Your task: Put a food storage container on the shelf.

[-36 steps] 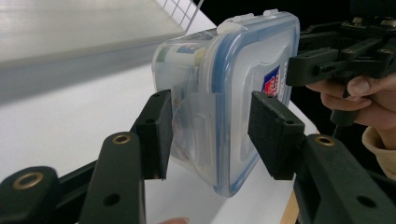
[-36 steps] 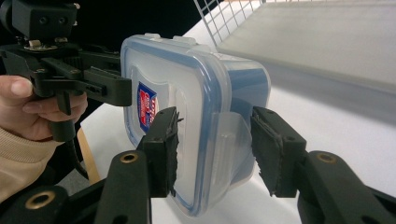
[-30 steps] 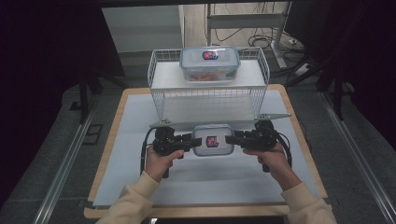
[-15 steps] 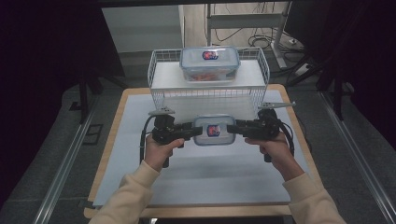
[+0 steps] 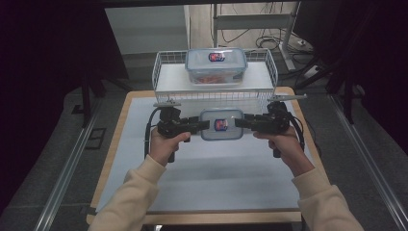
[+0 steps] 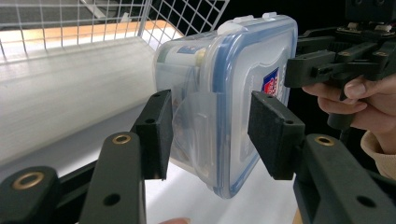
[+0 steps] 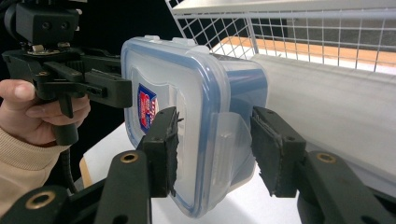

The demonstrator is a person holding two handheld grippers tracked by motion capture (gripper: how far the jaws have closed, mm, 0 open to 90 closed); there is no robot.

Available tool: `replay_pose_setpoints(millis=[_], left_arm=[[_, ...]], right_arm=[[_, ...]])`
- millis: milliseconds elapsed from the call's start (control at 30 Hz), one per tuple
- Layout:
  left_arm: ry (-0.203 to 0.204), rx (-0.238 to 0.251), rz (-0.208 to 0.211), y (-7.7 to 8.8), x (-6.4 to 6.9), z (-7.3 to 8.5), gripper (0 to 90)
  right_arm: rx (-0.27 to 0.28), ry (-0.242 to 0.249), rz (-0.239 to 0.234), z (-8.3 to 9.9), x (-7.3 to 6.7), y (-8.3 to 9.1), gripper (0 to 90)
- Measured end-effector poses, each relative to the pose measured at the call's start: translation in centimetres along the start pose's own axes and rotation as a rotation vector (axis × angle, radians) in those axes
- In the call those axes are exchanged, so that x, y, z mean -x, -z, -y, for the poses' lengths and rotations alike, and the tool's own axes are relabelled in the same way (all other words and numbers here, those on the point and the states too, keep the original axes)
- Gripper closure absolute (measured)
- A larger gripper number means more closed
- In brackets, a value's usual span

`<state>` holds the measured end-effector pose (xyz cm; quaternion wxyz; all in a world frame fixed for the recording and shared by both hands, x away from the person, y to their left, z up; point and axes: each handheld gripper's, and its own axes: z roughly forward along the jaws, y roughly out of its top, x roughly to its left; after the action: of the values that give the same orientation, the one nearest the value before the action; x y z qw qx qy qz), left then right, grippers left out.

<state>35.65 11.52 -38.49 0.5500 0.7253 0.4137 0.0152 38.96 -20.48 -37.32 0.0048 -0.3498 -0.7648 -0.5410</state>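
1. Dark surroundings frame a wooden table [image 5: 111, 144] covered by a pale mat [image 5: 211, 178], with cables on the floor beyond its far edge.
2. At the table's 12 o'clock edge stands a white wire basket [image 5: 163, 72]. On the flat white shelf inside it rests a clear lidded box [image 5: 216, 65] with reddish contents and a small red and blue label on the lid.
3. A second clear food container [image 5: 221, 124], with a blue-rimmed lid and the same kind of label, is held above the mat near the table's centre, just in front of the basket.
4. The left gripper [image 5: 204, 125] comes in from 9 o'clock. In the left gripper view its two black pads [image 6: 156, 133] sit on either side of the container's side latch, one against the body and one against the lid, clamped on it.
5. The right gripper [image 5: 239, 122] comes in from 3 o'clock. In the right gripper view its pads [image 7: 163, 149] likewise squeeze the opposite latch end, lid on one side, body on the other.
6. Both of the person's hands, in cream sleeves, enter from 6 o'clock and hold the gripper handles.
7. The container is lifted between the two grippers, lid up.
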Motion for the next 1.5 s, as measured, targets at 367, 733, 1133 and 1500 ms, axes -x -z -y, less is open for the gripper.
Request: replay_pose_setpoints(millis=[367, 733, 1133, 1500], left_arm=[[-0.018, 0.023, -0.010, 0.5, -0.1, -1.9, 51.5], [-0.027, 0.034, -0.016, 0.8, -0.4, -3.5, 51.5], [-0.046, 0.046, -0.019, 0.9, -0.8, -6.0, 51.4], [-0.061, 0.059, -0.024, 1.1, -1.3, -9.0, 51.4]], right_arm=[[0.020, 0.015, -0.006, -1.9, 0.1, 0.0, 52.7], [0.021, 0.024, -0.007, -3.6, 0.2, -0.2, 52.7], [0.027, 0.039, 0.001, -6.1, 0.5, -0.1, 52.7], [0.038, 0.055, 0.005, -9.1, 1.0, -0.3, 52.6]])
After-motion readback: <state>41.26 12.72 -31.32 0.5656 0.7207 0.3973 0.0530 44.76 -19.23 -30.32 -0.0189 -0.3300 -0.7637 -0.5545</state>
